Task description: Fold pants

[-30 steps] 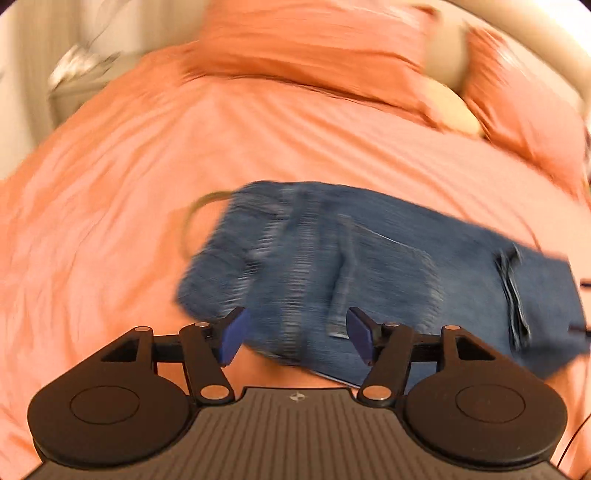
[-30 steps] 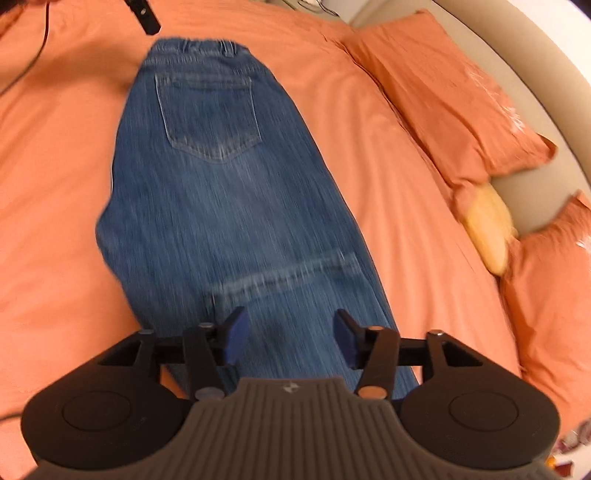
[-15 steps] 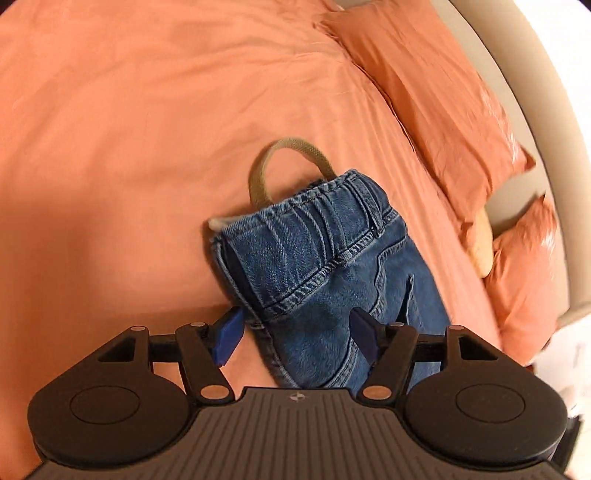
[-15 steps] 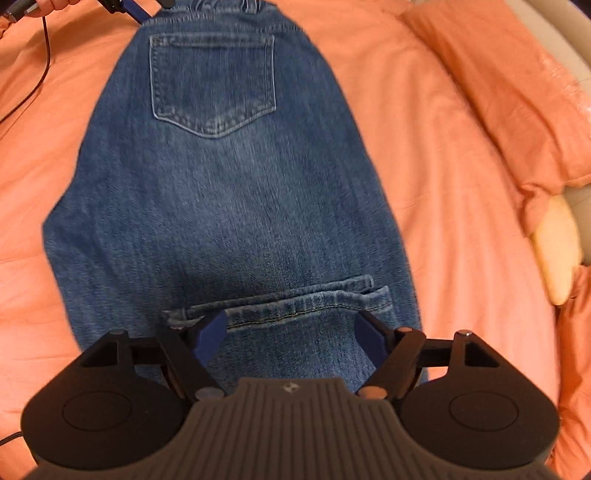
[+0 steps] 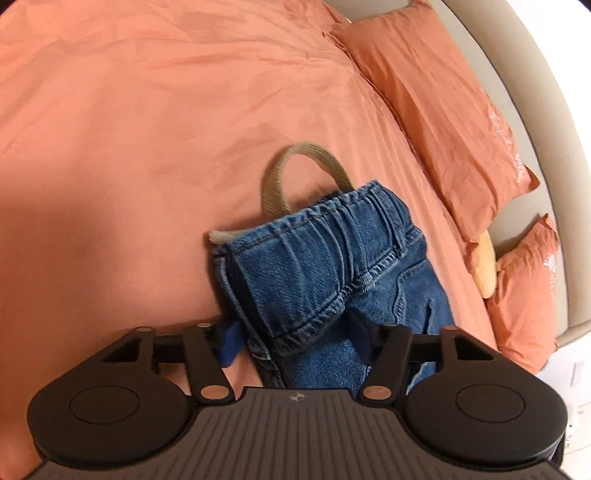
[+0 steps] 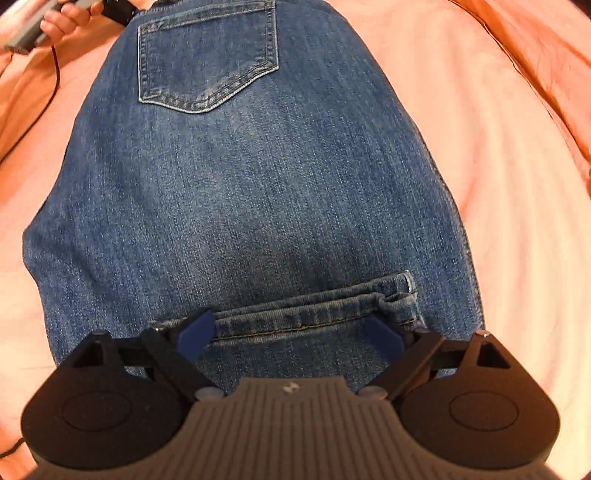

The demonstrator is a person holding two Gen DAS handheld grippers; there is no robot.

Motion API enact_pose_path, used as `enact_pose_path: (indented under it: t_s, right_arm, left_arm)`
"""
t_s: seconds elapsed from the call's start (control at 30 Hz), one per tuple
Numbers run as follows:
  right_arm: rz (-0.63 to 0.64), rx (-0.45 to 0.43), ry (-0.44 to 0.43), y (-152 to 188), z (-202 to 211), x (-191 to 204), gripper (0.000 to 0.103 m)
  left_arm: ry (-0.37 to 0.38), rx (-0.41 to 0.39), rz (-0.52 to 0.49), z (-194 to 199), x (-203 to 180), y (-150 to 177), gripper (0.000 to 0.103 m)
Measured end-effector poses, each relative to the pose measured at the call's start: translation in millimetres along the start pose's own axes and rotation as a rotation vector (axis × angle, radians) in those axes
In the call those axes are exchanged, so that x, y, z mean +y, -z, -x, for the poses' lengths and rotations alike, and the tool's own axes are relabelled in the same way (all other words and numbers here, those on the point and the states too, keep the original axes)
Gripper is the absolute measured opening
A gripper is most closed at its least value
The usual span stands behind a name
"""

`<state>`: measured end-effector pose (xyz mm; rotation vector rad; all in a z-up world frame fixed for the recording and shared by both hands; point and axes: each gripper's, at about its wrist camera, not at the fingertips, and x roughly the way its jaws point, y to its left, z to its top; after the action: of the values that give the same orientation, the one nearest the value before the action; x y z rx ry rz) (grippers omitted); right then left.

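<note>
Blue jeans (image 6: 258,192) lie on the orange bedspread (image 5: 147,110), the legs folded up so that the hem (image 6: 314,310) rests on the seat below the back pocket (image 6: 207,62). My right gripper (image 6: 290,334) hovers just over that hem. Its jaws are opening wide, the hem lies between them, and the pads do not press on it. In the left wrist view my left gripper (image 5: 295,338) straddles a corner of the elastic waistband (image 5: 332,251). Its jaws are closing around the denim, with no firm pinch visible.
A beige strap loop (image 5: 306,166) sticks out from under the waistband. Orange pillows (image 5: 436,110) and a yellow cushion (image 5: 485,266) lie along the curved headboard (image 5: 535,110). A person's hand (image 6: 66,18) and a black cable (image 6: 55,85) show at the top left.
My left gripper has rolled and dropped onto the waistband corner, and its jaws have narrowed. My right gripper has sunk towards the folded hem while its jaws spread wider.
</note>
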<state>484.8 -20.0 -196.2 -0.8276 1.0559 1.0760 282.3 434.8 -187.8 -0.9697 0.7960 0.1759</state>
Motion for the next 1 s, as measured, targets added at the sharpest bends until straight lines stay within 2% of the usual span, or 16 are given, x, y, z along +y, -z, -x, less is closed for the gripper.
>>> enact_pose_path:
  t_s: [0.07, 0.2, 0.37, 0.5, 0.63, 0.73, 0.9, 1.0]
  right_arm:
    - [-0.009, -0.013, -0.009, 3, 0, -2, 0.087]
    - [-0.02, -0.022, -0.008, 6, 1, -1, 0.088]
    - [-0.049, -0.002, 0.02, 1, -1, 5, 0.089]
    - [-0.07, 0.03, 0.064, -11, -8, 16, 0.093]
    - [-0.151, 0.053, 0.096, -19, -4, 20, 0.093]
    - [-0.249, 0.041, 0.098, -20, 7, 19, 0.085]
    - [-0.428, -0.024, 0.071, 17, 48, 15, 0.084]
    - [-0.571, -0.05, 0.065, 59, 71, 7, 0.083]
  left_arm:
    - [-0.023, -0.008, -0.013, 1, -4, 1, 0.048]
    - [-0.124, -0.026, -0.069, 4, -24, 3, 0.035]
    - [-0.309, -0.049, -0.2, 6, -66, 9, 0.027]
    - [-0.391, -0.067, -0.31, 11, -100, 12, 0.023]
    - [-0.383, -0.103, -0.394, 34, -143, 14, 0.022]
    - [-0.35, -0.134, -0.466, 55, -188, 22, 0.021]
    - [-0.299, -0.201, -0.616, 82, -270, 61, 0.021]
    - [-0.254, -0.227, -0.699, 85, -322, 96, 0.021]
